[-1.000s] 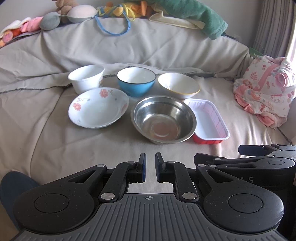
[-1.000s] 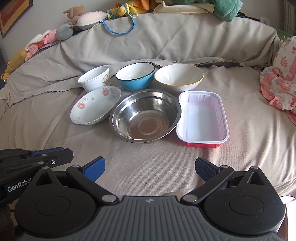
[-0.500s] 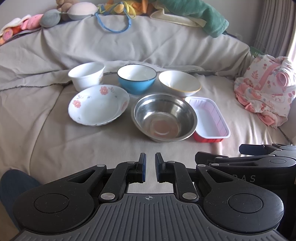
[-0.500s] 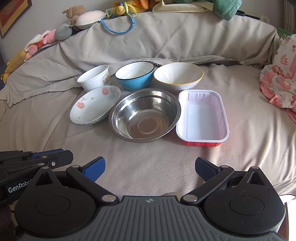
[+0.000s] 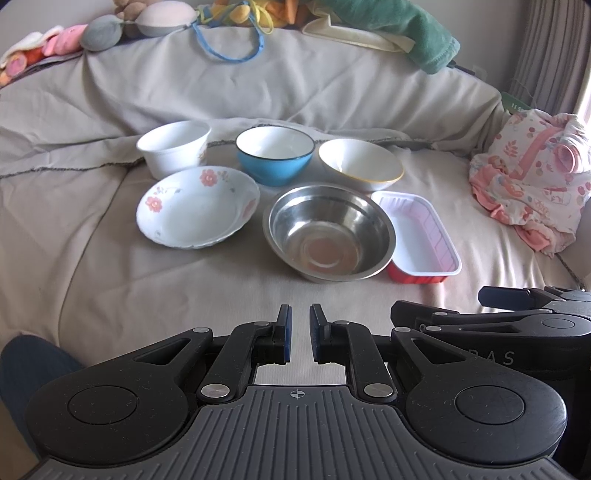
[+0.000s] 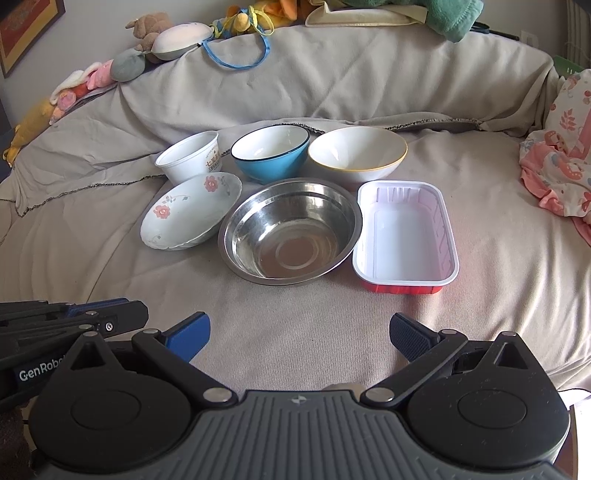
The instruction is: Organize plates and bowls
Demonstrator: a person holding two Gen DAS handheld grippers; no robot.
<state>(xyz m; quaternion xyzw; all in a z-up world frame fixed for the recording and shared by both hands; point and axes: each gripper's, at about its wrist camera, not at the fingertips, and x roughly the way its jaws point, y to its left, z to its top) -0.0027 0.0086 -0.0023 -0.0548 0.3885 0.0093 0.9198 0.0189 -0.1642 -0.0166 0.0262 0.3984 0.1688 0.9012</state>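
Dishes sit grouped on a beige sofa cover. Back row: a white paper cup-bowl (image 5: 173,147) (image 6: 192,157), a blue bowl (image 5: 275,155) (image 6: 271,151), a white bowl with a yellow rim (image 5: 360,164) (image 6: 356,153). Front row: a floral plate (image 5: 197,210) (image 6: 190,216), a steel bowl (image 5: 328,230) (image 6: 290,230), a red tray with a white inside (image 5: 417,236) (image 6: 404,234). My left gripper (image 5: 299,332) is nearly shut and empty, short of the steel bowl. My right gripper (image 6: 297,336) is open and empty, short of the steel bowl and tray.
Soft toys (image 6: 162,40) and a green towel (image 5: 406,29) lie along the sofa back. A pink floral cloth (image 5: 532,173) lies at the right. The right gripper's body (image 5: 517,325) shows at the lower right of the left wrist view.
Both views have shifted slightly; the dishes sit a little higher and closer in frame. No dish has moved and neither gripper's opening has changed.
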